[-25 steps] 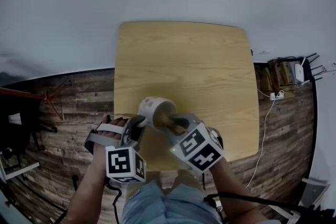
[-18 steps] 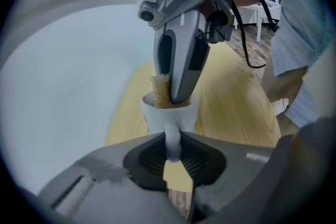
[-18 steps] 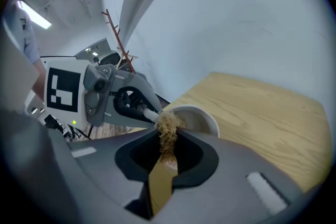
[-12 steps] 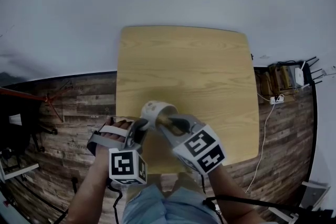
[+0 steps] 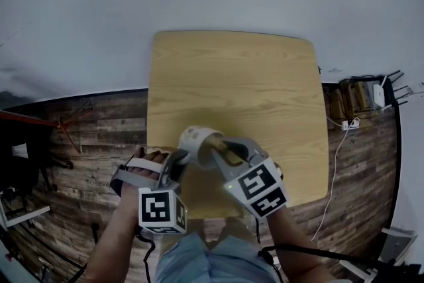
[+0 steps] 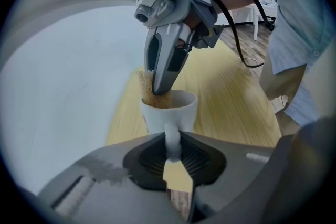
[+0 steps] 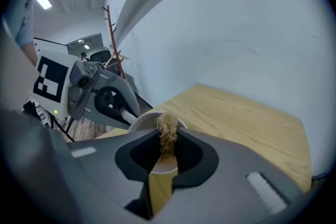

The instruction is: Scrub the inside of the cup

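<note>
A white cup (image 5: 194,138) is held just above the near part of the wooden table (image 5: 232,76). My left gripper (image 5: 180,157) is shut on the cup's handle (image 6: 172,136), which sits pinched between its jaws (image 6: 172,153). The cup's body (image 6: 169,111) stands upright beyond them. My right gripper (image 5: 215,154) comes in from the right, shut on a tan fibrous scrubber (image 7: 168,131). The scrubber (image 6: 148,91) reaches down into the cup's mouth against the inner wall. In the right gripper view the cup's rim (image 7: 140,119) shows behind the jaws (image 7: 167,148).
The table's far half is bare wood. A white wall rises beyond it. Dark plank floor lies on both sides, with cables and a power strip (image 5: 349,120) at the right. A thin red stand (image 5: 63,124) is at the left.
The right gripper has shifted slightly to the right and turned a little with the scrubber inside the cup. The left gripper and the cup stay almost where they were.
</note>
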Motion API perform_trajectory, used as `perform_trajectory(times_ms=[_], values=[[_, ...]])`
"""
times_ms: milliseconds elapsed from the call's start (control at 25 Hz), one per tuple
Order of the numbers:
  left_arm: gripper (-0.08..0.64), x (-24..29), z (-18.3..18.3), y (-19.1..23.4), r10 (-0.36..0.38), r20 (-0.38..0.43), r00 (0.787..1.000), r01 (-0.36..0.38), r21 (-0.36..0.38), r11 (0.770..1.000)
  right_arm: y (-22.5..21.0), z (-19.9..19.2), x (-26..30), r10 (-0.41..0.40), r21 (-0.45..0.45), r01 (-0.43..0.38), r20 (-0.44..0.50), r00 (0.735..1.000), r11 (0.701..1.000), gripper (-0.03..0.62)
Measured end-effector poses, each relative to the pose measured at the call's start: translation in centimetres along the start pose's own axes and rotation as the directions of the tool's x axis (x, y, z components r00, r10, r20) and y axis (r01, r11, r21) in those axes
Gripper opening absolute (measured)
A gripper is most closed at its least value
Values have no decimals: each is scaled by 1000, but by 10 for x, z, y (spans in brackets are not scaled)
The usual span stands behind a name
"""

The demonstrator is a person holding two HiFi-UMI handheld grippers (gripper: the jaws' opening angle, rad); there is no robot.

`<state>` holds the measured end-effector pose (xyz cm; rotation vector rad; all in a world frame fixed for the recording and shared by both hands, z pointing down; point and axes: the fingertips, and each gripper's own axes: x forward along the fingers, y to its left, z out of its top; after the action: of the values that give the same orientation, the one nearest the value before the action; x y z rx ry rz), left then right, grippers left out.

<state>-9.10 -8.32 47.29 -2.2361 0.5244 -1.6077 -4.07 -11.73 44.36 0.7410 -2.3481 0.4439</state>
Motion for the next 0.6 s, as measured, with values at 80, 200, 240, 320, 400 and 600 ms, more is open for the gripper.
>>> perform_trajectory(times_ms=[80, 200, 240, 320, 400, 600], values=[[67, 0, 0, 0, 1, -2, 1000, -1, -2, 1000, -2, -4, 0, -19, -28, 18, -13, 1000, 999, 57], [67, 0, 2, 1, -1, -8, 1000, 1, -15, 1000, -5, -12, -1, -45, -67, 42, -42, 998, 997, 57], [67, 0, 2, 1, -1, -9, 1000, 1, -17, 1000, -5, -15, 0, -49, -76, 45, -51, 997, 996, 57], [67, 0, 1, 1, 0, -10, 1000, -1, -16, 1000, -4, -22, 0, -52, -91, 45, -71, 996, 995, 57], [67, 0, 1, 1, 1, -12, 1000, -1, -15, 1000, -2, -28, -1, -49, -93, 41, -86, 995, 995, 57], [67, 1, 1, 1, 0, -20, 1000, -1, -14, 1000, 9, -36, -3, -32, -76, 23, -115, 993, 997, 55]])
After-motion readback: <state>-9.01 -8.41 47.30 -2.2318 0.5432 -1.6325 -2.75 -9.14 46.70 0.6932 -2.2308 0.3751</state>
